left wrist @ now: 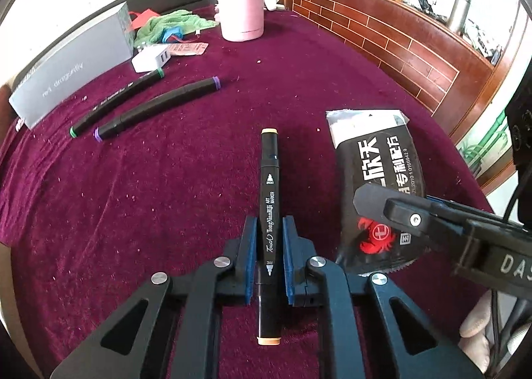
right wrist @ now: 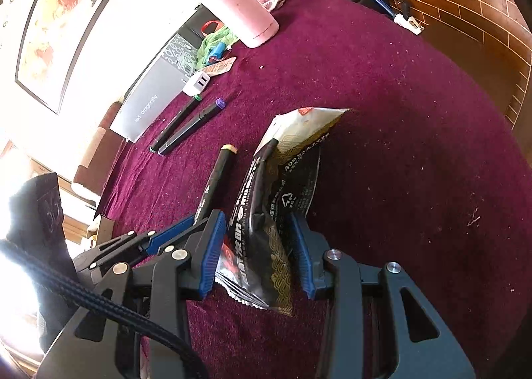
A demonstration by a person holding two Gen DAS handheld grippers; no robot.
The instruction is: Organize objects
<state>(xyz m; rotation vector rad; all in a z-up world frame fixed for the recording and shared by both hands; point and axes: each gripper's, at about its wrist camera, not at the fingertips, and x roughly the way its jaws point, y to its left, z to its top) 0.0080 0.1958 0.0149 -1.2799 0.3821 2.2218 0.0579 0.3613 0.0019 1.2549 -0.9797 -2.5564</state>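
The left gripper (left wrist: 268, 239) clamps an orange-capped marker (left wrist: 268, 199) on the maroon cloth (left wrist: 166, 196); the right gripper (right wrist: 257, 239) pinches a black packet (right wrist: 266, 212). Next, probably lifting the marker toward the two markers (left wrist: 146, 106) lying near the grey box (left wrist: 69, 66).

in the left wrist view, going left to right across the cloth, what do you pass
grey box → green-capped marker → purple-capped marker → orange-capped marker in the left gripper → black snack packet held by the right gripper
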